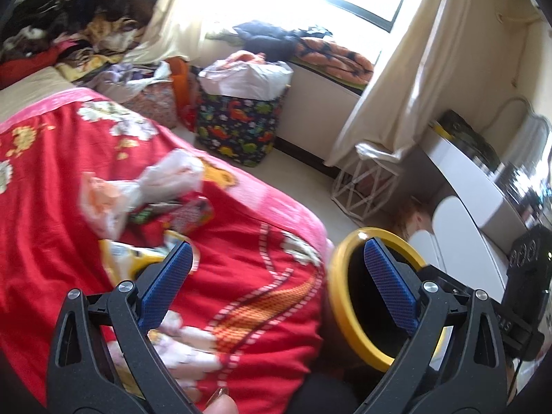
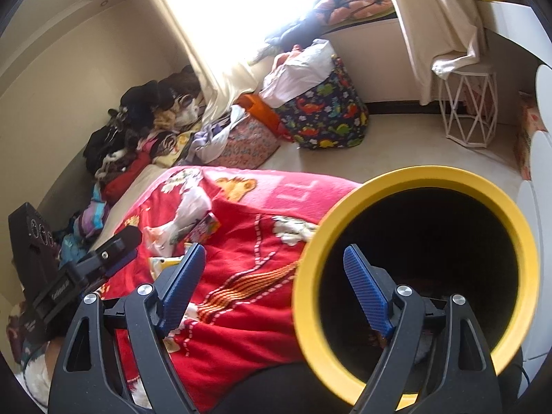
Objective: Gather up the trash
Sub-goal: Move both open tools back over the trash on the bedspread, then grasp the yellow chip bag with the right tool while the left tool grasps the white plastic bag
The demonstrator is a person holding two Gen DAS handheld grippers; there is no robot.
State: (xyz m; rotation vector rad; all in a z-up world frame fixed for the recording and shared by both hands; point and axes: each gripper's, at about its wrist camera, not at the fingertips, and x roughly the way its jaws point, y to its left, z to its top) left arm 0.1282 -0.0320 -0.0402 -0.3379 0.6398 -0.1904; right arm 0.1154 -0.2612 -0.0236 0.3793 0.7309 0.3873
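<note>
Both my hand-held grippers (image 1: 277, 269) (image 2: 274, 269) stood wide, empty; the thin plastic bag (image 1: 138, 186) could slip beside the bin (image 2: 414, 262).

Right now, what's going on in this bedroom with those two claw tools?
A person is tidying trash off a bed with a hand-held claw in each hand. Both the left claw and the right claw stand open and empty. A yellow-rimmed bin sits beside the red blanket. Still lying on the blanket are a crumpled plastic bag, a colourful wrapper and a yellow packet, none of them picked up yet.
</note>
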